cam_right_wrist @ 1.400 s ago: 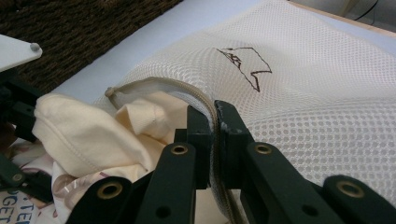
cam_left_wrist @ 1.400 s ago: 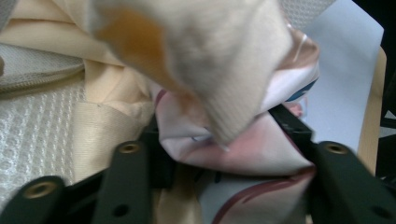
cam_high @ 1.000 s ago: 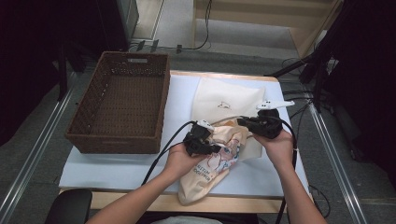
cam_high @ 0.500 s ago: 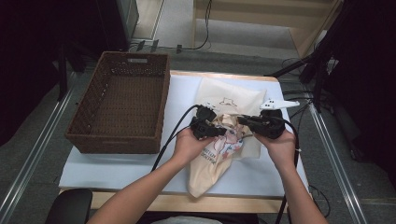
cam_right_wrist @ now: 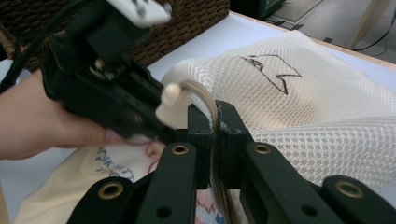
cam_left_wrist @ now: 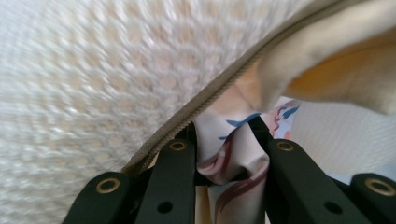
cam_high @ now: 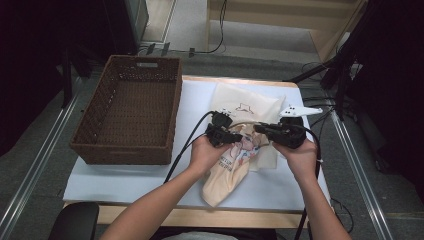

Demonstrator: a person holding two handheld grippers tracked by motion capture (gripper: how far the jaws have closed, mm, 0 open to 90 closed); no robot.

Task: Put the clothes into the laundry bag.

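Observation:
A cream mesh bag [cam_high: 245, 102] with a small drawing lies on the white table cover. A cream printed cloth [cam_high: 225, 175] trails from its mouth toward the person. My left gripper [cam_high: 236, 137] is shut on a fold of the printed cloth [cam_left_wrist: 233, 149], right under the bag's zip edge [cam_left_wrist: 210, 100]. Opposite it, my right gripper [cam_high: 258, 129] is shut on the zip edge, with the mesh bag [cam_right_wrist: 303, 93] bulging behind its jaws [cam_right_wrist: 216, 112]. The two grippers nearly meet at the bag's mouth. The hand [cam_right_wrist: 37, 116] with the left gripper sits close in the right gripper view.
A brown wicker basket [cam_high: 122, 152] stands on the left of the table, its wall [cam_right_wrist: 196, 18] just behind the bag. White table cover [cam_high: 125, 177] shows in front of the basket. Cables run on the floor at the right.
My left gripper has moved away from the person and slightly right, carrying the printed cloth toward the bag's mouth. The right gripper has stayed where it was.

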